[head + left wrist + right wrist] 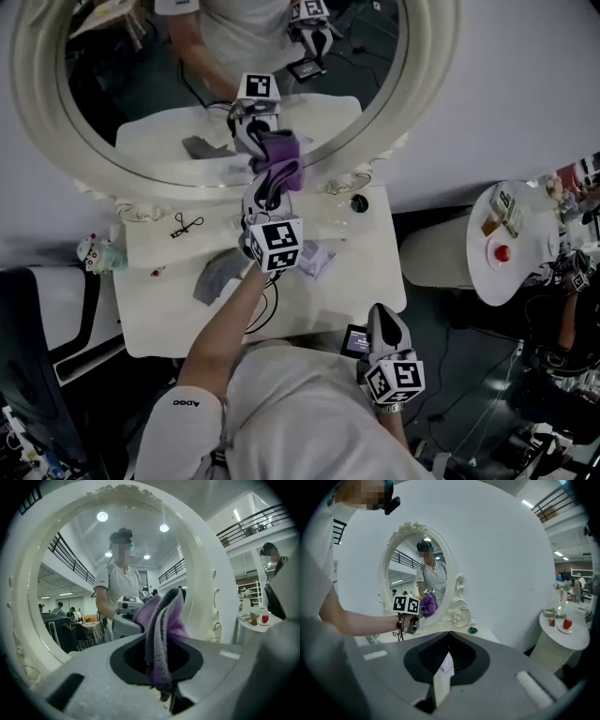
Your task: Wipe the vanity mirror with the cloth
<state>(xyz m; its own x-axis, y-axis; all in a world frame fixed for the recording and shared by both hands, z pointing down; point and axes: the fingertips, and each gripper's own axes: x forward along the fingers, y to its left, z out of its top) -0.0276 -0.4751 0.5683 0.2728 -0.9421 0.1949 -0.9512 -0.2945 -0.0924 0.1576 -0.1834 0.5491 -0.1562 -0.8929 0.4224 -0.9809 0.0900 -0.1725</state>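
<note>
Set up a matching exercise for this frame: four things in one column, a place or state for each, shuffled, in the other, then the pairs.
Things:
1. purple terry cloth
2. right gripper
3. oval white-framed vanity mirror
4. small round white side table

Places or states:
A. carries a small red item, off to the vanity's right
B. clamped in the left gripper, up at the mirror's lower glass
C. held back near the person's body, shut on a white slip
D. stands at the back of the white vanity table, by the wall

Pairs: 1-B, 2-C, 3-D, 4-A
</note>
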